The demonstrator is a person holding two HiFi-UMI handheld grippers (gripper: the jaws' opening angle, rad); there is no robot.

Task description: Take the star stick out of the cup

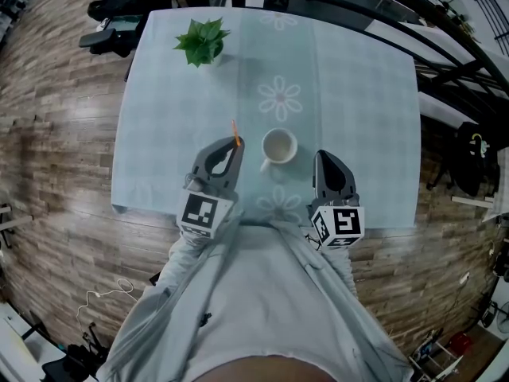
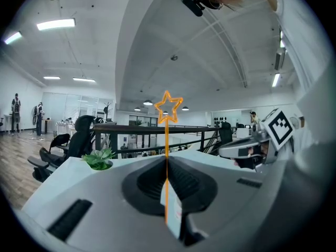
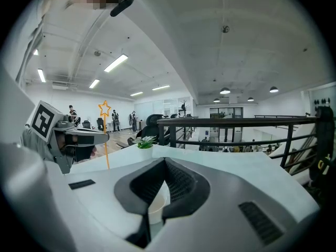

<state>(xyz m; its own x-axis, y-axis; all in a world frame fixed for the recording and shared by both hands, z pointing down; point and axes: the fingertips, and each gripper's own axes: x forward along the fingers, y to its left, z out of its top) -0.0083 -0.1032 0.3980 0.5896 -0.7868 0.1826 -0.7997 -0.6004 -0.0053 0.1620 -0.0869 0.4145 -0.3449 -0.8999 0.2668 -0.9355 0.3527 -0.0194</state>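
- The left gripper [image 1: 236, 144] is pointing away from the person, almost level and only a little down over the tabletop [image 1: 358, 94].
- Its jaws are pressing together on the thin orange star stick [image 2: 167, 140], which is standing upright between them, with the star on top above the jaws.
- In the head view the star stick [image 1: 235, 134] is sitting outside the white cup [image 1: 279, 146], just beside it on the left and not touching it.
- The right gripper [image 1: 320, 157] is pointing the same way at the right of the cup, near it but apart.
- In the right gripper view its jaws [image 3: 165, 163] are meeting at the tips with nothing between them, and the cup [image 3: 156, 206] is showing through the gap lower down.
- Both marker cubes are sitting close to the person's body, and the grey sleeves [image 1: 191, 253] are reaching forward from it.
- A small green plant [image 1: 202, 41] is standing at the far left side of the tabletop, well apart from both grippers.
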